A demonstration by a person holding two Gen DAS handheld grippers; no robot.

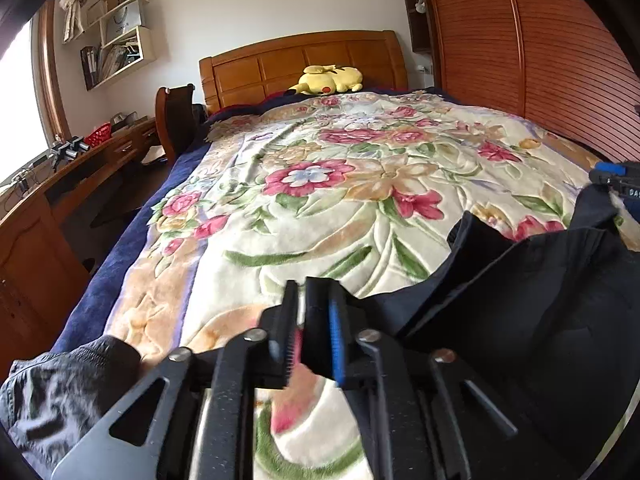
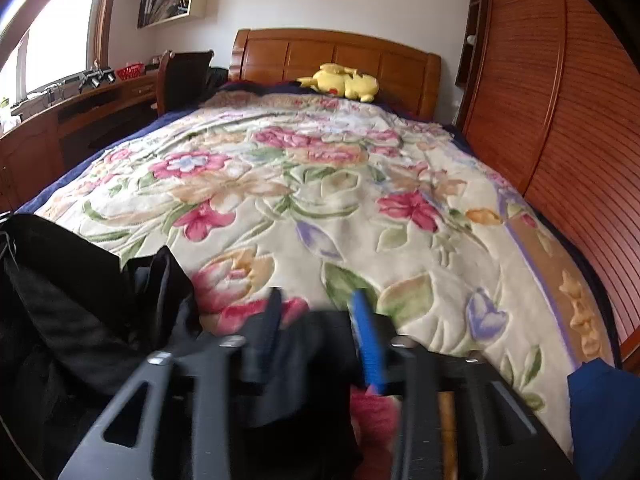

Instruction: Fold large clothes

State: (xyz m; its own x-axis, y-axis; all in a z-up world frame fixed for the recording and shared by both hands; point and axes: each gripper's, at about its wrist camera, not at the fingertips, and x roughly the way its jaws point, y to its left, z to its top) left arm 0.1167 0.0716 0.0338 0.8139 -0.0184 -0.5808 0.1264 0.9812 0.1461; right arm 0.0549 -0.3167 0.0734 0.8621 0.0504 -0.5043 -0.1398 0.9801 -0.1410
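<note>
A large black garment lies bunched on the floral blanket at the near end of the bed. My left gripper is shut on a black edge of it, the cloth running off to the right. In the right wrist view the garment is heaped at the left. My right gripper holds black cloth between its fingers, the gap between them wider and blurred. The right gripper's blue tip shows at the left wrist view's right edge.
A yellow plush toy lies by the wooden headboard. A wooden desk and chair stand left of the bed. A slatted wooden wardrobe runs along the right. A grey sleeve is at lower left.
</note>
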